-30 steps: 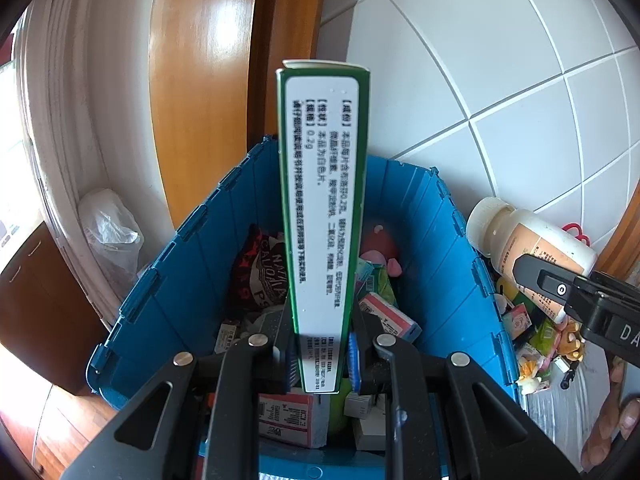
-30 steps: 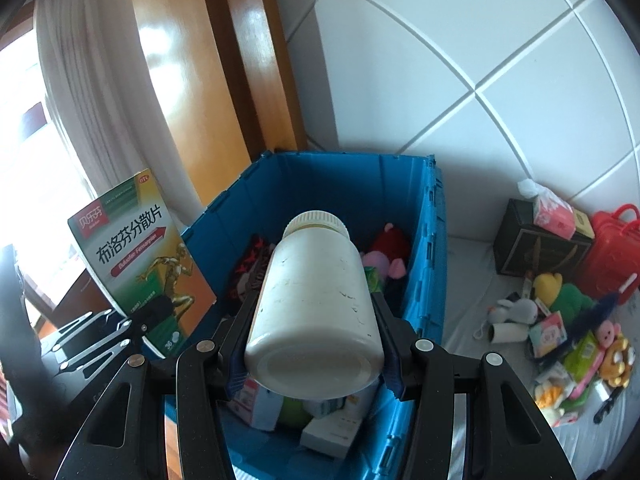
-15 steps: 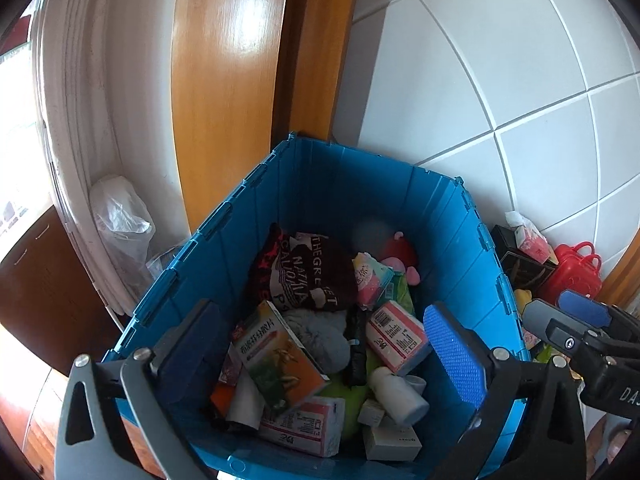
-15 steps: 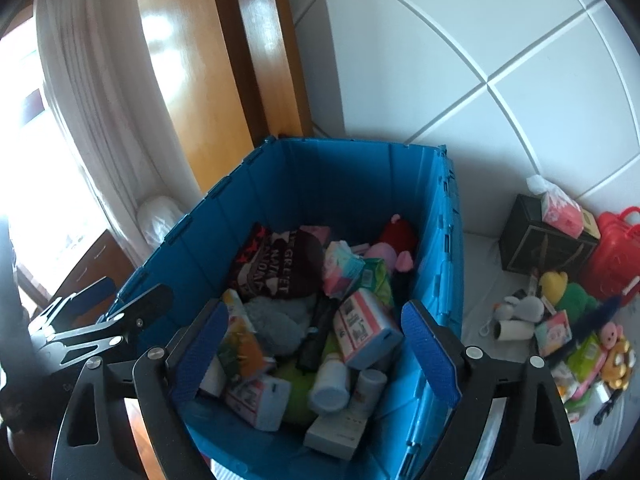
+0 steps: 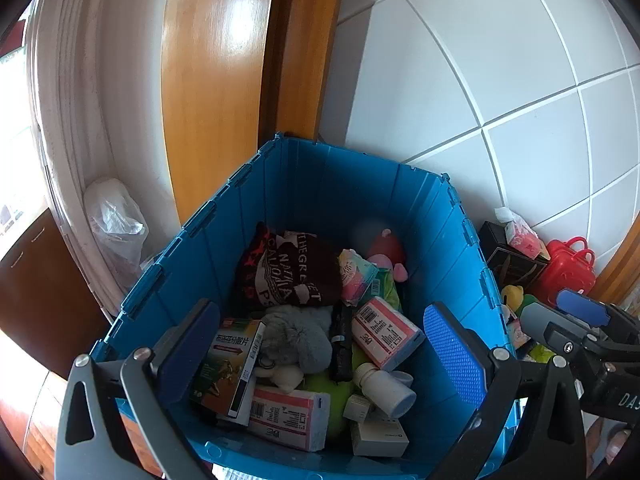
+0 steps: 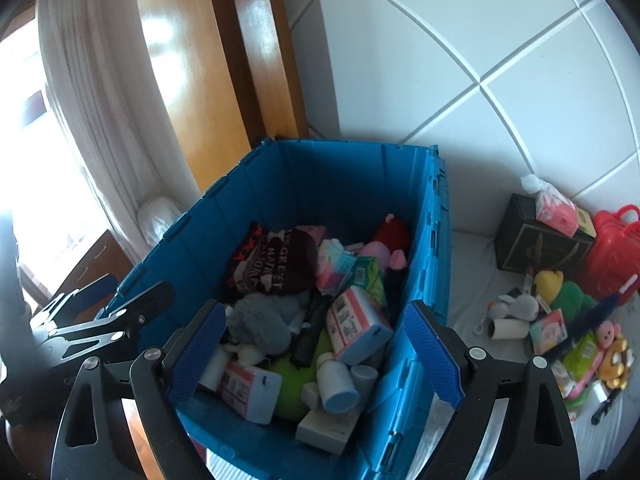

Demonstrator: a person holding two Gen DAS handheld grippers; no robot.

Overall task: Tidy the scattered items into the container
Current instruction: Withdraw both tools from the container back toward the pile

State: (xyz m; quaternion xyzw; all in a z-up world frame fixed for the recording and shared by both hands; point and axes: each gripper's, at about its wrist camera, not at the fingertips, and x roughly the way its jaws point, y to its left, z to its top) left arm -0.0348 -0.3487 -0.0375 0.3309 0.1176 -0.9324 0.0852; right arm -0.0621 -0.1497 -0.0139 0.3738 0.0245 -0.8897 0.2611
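Left gripper [image 5: 320, 354] and right gripper [image 6: 316, 350]: jaws spread wide, holding nothing. Blue container [image 5: 304, 184] lies below and between both jaw pairs; white bottle [image 5: 386, 390] rests inside, apparently on its side.

Above the blue container [image 5: 304, 184], open air, with walls rising clear of the heaped contents; inside, floor covered by boxes, a dark garment [image 5: 292, 272] and a white bottle [image 5: 384, 388]. Left flank hemmed by curtain [image 6: 100, 92] and wooden frame [image 5: 216, 80], back by tiled wall [image 6: 460, 60]. Right of it, scattered toys [image 6: 560, 320] near a black box [image 6: 536, 248] and red case [image 6: 616, 248].
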